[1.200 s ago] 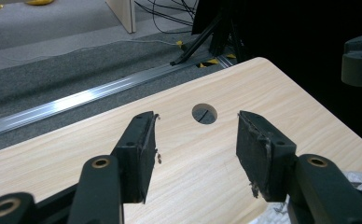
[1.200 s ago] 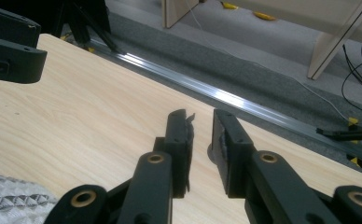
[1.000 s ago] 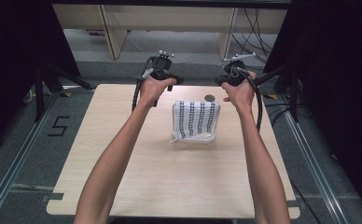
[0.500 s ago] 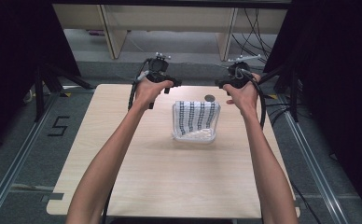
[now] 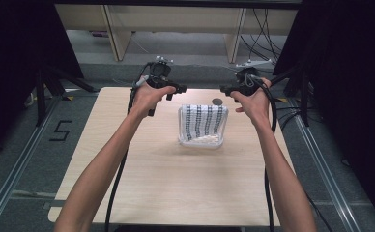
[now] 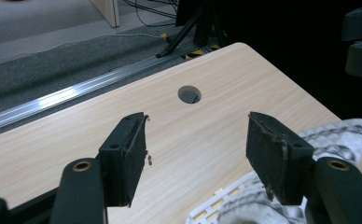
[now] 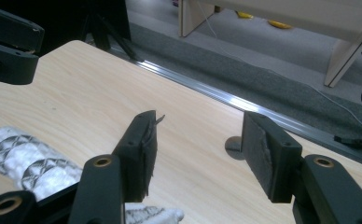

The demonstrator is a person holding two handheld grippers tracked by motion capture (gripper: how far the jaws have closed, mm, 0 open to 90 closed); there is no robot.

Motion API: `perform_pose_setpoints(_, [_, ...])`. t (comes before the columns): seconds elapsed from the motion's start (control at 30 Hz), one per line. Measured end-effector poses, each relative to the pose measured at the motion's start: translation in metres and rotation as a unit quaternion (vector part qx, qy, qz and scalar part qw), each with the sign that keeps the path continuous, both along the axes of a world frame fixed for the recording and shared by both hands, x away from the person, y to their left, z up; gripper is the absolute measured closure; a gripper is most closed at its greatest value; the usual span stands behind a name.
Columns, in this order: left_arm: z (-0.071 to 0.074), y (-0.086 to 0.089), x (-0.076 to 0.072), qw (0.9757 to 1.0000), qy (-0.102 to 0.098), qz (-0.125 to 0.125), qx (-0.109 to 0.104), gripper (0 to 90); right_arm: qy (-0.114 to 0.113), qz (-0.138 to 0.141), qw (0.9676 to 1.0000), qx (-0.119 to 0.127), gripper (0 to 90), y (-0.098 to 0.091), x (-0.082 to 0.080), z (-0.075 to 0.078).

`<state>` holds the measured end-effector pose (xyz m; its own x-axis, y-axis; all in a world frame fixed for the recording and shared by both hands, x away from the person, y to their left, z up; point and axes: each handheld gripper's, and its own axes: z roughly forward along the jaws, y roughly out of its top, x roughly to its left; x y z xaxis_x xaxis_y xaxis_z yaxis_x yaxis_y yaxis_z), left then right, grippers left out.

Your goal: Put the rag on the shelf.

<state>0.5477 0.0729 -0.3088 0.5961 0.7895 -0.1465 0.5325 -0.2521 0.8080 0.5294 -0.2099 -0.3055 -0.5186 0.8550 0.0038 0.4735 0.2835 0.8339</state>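
With "5" (image 5: 61,130) taped on floor, patterned cloth (image 5: 203,120) unlabelled, basket (image 5: 201,141) unmarked

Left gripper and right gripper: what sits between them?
In the high view, the far edge of the patterned cloth draped over a white basket lies between left gripper and right gripper; both open, empty.

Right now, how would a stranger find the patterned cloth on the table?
Start at the light wooden table. Near its far middle, between the two grippers, a white slatted basket stands. The white cloth with dark chain-like stripes drapes over it, the table's only fabric.
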Motion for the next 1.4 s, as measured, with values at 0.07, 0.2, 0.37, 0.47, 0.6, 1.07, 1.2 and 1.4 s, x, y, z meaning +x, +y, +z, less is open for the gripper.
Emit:
perform_pose_setpoints(0.07, [0.001,0.0,-0.002,1.0,-0.001,-0.002,-0.001,37.6,0.0,0.003,1.0,0.002,46.7,-0.001,-0.001,0.0])
perform_pose_setpoints(0.2, [0.005,0.001,-0.008,1.0,-0.003,-0.004,0.003,37.0,-0.005,0.01,0.9999,-0.003,45.7,-0.004,-0.008,0.001])
perform_pose_setpoints(0.37, [0.008,0.003,-0.018,0.9999,-0.01,-0.009,0.005,36.6,-0.011,0.016,0.9998,0.006,44.3,-0.006,-0.02,0.002])
perform_pose_setpoints(0.47, [0.01,0.005,-0.026,0.9997,-0.016,-0.016,0.01,35.7,-0.017,0.022,0.9996,-0.001,43.3,-0.008,-0.027,0.002])
perform_pose_setpoints(0.6, [0.01,0.007,-0.038,0.9995,-0.022,-0.021,0.005,35.2,-0.019,0.03,0.9993,0.004,41.7,-0.011,-0.037,0.002])
perform_pose_setpoints(1.07, [-0.005,0.016,-0.066,0.9989,-0.032,-0.033,-0.009,33.7,-0.031,0.058,0.9977,0.015,39.9,-0.015,-0.069,-0.014])
perform_pose_setpoints(1.2, [-0.012,0.016,-0.075,0.9987,-0.038,-0.035,0.002,33.7,-0.02,0.066,0.9974,0.019,39.8,-0.017,-0.076,-0.021])
perform_pose_setpoints(1.4, [-0.023,0.02,-0.088,0.9984,-0.038,-0.042,-0.004,33.5,-0.031,0.07,0.9969,0.018,39.6,-0.017,-0.081,-0.031])
